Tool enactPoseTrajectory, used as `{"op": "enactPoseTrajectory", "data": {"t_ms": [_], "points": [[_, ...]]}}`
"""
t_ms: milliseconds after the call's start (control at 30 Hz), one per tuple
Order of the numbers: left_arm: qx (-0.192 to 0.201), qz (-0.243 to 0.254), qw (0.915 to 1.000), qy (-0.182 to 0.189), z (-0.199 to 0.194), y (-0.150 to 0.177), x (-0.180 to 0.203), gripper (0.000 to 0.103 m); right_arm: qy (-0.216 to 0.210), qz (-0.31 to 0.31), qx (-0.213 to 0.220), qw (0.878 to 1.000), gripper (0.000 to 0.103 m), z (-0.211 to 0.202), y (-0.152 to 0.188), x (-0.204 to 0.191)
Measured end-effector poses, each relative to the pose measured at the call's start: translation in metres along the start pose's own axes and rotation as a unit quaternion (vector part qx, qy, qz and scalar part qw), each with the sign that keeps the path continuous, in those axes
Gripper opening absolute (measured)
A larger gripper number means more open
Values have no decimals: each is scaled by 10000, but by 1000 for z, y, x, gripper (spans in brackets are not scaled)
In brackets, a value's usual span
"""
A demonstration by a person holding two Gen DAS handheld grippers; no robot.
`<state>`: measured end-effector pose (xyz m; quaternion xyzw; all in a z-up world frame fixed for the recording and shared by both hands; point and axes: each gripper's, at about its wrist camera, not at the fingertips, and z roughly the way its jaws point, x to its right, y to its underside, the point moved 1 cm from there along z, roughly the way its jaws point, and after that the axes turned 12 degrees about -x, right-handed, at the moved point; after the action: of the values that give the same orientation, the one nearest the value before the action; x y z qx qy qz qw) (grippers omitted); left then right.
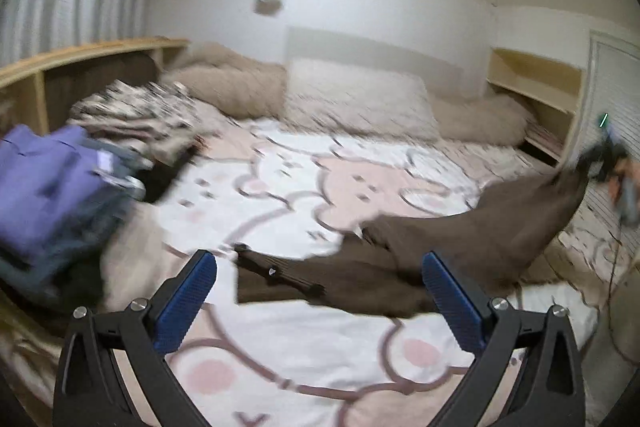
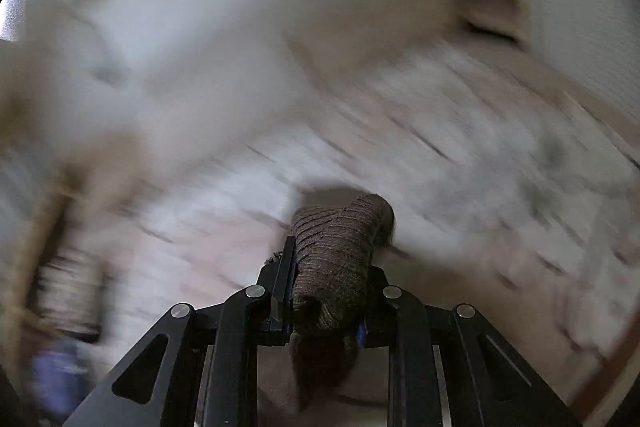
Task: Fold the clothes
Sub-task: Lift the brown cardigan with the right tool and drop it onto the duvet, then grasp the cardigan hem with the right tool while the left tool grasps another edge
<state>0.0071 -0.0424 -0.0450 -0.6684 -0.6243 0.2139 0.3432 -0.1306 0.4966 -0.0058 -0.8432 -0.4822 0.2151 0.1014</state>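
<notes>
Nearest you, your left gripper [image 1: 320, 281] hangs with jaws spread wide, nothing between the ribbed blue pads [image 1: 188, 303]. Just past them the brown garment [image 1: 404, 267] lies on the bed [image 1: 320, 347], near end flat and squared, the rest drawn up in a taut slope to the far right. There your right gripper [image 2: 326, 267] is clenched on a bunched, rib-knit fold of it. No fold is laid yet, by my reading. Left, a loose heap of clothes [image 1: 48, 187], purple and patterned, waits unfolded. Farther back, soft beige pillows [image 1: 356, 99].
</notes>
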Motion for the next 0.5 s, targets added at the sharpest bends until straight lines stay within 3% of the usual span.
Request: {"op": "enactPoseTrajectory", "data": {"t_ms": [67, 133, 167, 200, 233, 267, 400, 433, 500], "points": [[-144, 96, 9997, 142, 18, 2, 14, 103, 604, 88, -598, 9963, 23, 61, 25, 36], [-248, 196, 9993, 219, 31, 3, 28, 103, 995, 3, -809, 9917, 25, 87, 51, 33], [-299, 239, 9989, 259, 37, 3, 34, 103, 1144, -77, -849, 9898, 31, 99, 62, 35], [-349, 259, 9986, 309, 43, 4, 40, 103, 1256, -143, -896, 9879, 40, 106, 70, 35], [-396, 268, 9982, 369, 48, 4, 43, 103, 1392, -227, -931, 9856, 66, 111, 78, 37], [-444, 267, 9978, 420, 52, 4, 45, 103, 1590, -397, -887, 9825, 83, 114, 88, 39], [-532, 273, 9971, 461, 58, 3, 42, 103, 2501, -1225, -367, 9598, 86, 110, 118, 23], [-538, 273, 9972, 447, 60, 2, 39, 103, 2742, -1431, -10, 9510, 86, 95, 131, 12], [-547, 218, 9974, 419, 61, 1, 32, 103, 2801, -1834, 681, 9398, 86, 65, 157, -9]]}}
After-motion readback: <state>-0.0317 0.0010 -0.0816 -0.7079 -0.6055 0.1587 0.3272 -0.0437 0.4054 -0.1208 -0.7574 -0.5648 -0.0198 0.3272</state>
